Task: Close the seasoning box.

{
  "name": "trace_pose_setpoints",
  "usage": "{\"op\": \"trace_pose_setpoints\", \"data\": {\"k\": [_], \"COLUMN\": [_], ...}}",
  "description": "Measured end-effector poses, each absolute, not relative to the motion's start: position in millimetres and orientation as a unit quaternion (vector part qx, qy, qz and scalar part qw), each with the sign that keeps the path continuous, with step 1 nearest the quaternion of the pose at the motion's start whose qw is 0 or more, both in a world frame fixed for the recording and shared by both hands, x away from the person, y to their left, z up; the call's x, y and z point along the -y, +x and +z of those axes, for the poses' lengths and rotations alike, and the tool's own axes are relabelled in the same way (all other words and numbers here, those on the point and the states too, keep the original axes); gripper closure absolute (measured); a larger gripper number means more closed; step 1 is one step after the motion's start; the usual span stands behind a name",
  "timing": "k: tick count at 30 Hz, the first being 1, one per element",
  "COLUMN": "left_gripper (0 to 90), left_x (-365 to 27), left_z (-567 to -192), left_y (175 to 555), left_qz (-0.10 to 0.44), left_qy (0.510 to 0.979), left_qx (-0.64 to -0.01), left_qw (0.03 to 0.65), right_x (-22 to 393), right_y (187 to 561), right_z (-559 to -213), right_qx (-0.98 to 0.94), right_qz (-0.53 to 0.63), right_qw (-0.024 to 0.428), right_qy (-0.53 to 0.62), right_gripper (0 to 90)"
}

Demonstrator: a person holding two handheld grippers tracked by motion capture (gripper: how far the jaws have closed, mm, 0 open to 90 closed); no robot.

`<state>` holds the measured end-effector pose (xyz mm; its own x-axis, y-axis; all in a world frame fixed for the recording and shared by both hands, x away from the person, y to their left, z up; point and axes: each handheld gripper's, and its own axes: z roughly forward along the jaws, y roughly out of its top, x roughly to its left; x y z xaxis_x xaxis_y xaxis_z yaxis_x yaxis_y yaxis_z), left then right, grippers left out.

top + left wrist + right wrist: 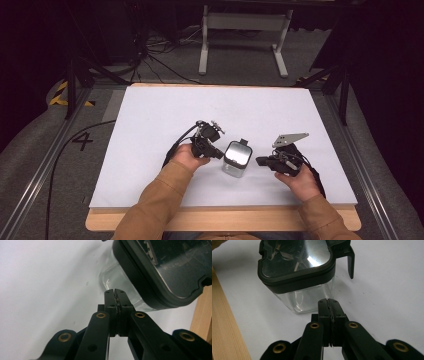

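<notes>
A clear square container (236,159) with a black-rimmed lid stands on the white table (165,115), near the front edge. Its lid (297,260) has a shiny transparent panel and a black latch tab (350,260) that hangs off one side. My left gripper (218,154) is shut with nothing between its jaws, its tips right by the container's glass wall (117,282). My right gripper (261,161) is also shut and empty, pointing at the container's other side, tips close to the glass (307,300).
A wooden edge (225,220) runs along the table's front. Beyond the far edge stand a white metal frame (245,35) and loose cables (160,55) on the floor. Grey rails flank the table.
</notes>
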<state>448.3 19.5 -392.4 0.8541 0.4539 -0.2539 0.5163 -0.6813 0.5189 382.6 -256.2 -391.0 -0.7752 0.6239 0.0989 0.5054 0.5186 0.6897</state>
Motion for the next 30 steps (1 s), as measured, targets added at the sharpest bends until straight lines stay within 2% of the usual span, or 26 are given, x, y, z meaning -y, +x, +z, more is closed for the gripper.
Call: {"op": "trace_pose_setpoints", "data": {"k": [14, 30], "left_gripper": [88.4, 88.0], "left_x": [-64.1, -94.1], "left_z": [-383.1, -387.2], "left_y": [441.6, 425.8], "left_qz": [-0.034, -0.023], "left_qy": [0.891, 0.88], "left_qx": [-0.311, -0.346], "left_qw": [0.329, 0.324], "right_x": [239.9, 227.5], "right_y": [400.9, 436.8], "right_z": [-401.6, -410.6], "right_qx": [-0.876, -0.872], "right_qz": [0.343, 0.347], "right_qw": [0.063, 0.06], "right_qy": [0.332, 0.339], "right_gripper": [89.5, 89.5]}}
